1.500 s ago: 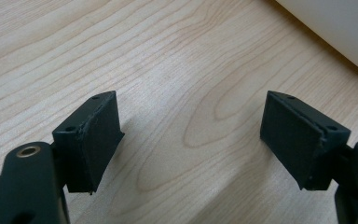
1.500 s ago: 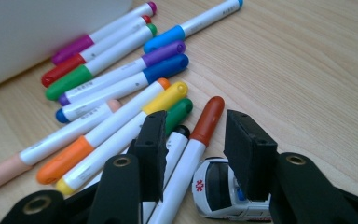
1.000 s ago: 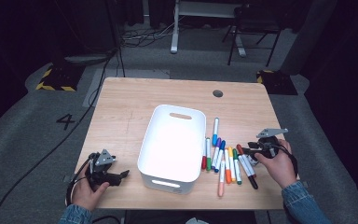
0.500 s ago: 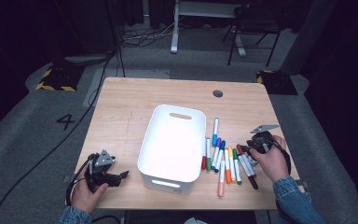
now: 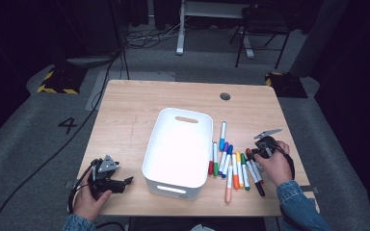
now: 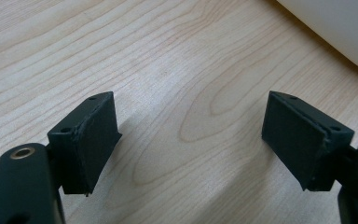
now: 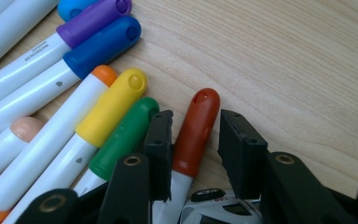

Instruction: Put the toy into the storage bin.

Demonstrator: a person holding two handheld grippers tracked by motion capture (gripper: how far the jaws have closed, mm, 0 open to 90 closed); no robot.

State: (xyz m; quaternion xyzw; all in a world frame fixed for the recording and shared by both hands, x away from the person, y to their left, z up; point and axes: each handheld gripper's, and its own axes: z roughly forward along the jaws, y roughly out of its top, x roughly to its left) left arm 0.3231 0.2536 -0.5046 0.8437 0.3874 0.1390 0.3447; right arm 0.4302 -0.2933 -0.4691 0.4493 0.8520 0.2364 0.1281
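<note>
My right tool (image 7: 191,149) has just been closing, straddling the red marker (image 7: 196,130) to isolate it, not yet pinching; left tool (image 6: 191,140) idles spread over bare counter (image 6: 177,60).

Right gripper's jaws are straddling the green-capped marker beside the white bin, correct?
Not green. In the right gripper view the right gripper has its jaws, just closing, on either side of the red-capped marker; the green-capped marker lies outside them. The white bin part holds.
</note>
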